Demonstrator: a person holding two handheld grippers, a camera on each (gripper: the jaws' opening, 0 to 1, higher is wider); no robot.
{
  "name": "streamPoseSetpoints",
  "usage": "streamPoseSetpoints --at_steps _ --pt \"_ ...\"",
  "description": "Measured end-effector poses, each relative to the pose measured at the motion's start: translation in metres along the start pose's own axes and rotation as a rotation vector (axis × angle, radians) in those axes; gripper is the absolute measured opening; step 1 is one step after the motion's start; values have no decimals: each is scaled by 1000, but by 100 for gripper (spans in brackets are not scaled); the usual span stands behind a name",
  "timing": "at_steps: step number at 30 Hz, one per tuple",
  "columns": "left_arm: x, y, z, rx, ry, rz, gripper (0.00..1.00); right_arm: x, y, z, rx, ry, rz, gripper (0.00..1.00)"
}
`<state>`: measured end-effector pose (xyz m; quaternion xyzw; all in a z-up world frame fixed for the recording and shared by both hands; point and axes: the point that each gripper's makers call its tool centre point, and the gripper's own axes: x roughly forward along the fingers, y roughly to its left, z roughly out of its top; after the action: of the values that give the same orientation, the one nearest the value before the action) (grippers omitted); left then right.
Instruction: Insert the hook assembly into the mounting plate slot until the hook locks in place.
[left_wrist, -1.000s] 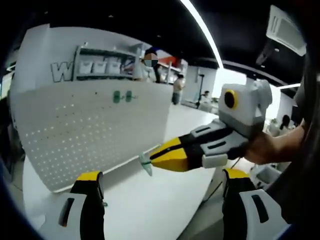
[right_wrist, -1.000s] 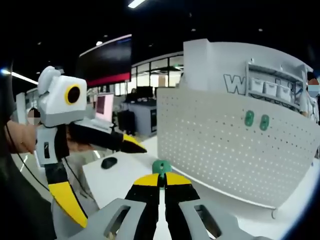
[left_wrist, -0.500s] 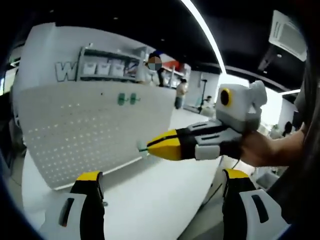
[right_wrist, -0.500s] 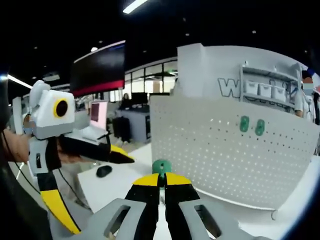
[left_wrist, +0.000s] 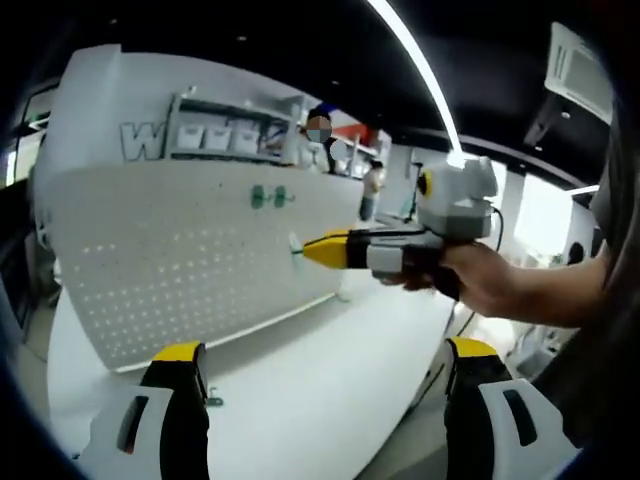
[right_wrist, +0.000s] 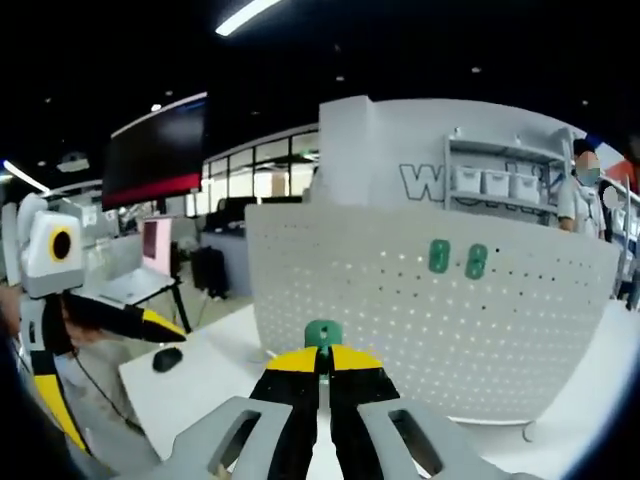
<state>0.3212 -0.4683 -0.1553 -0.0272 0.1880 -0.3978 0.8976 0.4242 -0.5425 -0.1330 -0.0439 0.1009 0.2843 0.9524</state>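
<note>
White perforated metal, the mounting plate (left_wrist: 190, 260), stands upright on the white table (left_wrist: 310, 390) at about 10 o'clock in the left gripper view. Two green hooks (left_wrist: 268, 196) already sit high on it. The left gripper (left_wrist: 325, 385) is low, its yellow-tipped jaws wide apart with nothing between them. At 2 o'clock the right gripper (left_wrist: 305, 250) is held by a hand (left_wrist: 480, 285), its jaws closed on the green hook assembly (left_wrist: 296, 250), which is just beside the plate; I cannot tell if it touches. In the right gripper view the hook assembly (right_wrist: 322, 333) sticks out of the closed tips, in front of the plate (right_wrist: 420, 300).
</note>
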Motion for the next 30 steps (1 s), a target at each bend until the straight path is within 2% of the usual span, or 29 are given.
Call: streamPoseSetpoints --at_steps 7,11,17,30 --pt "0 1 -6 -19 6 8 100 5 -25 4 9 -25 -51 0" --pt "4 -2 -10 4 31 -1 100 11 -46 2 4 -30 -93 0" --pt "6 -6 -12 0 32 -15 100 11 -74 1 9 -31 -156 0" --pt "9 6 -20 -31 50 -4 100 11 -123 5 39 -84 -287 0"
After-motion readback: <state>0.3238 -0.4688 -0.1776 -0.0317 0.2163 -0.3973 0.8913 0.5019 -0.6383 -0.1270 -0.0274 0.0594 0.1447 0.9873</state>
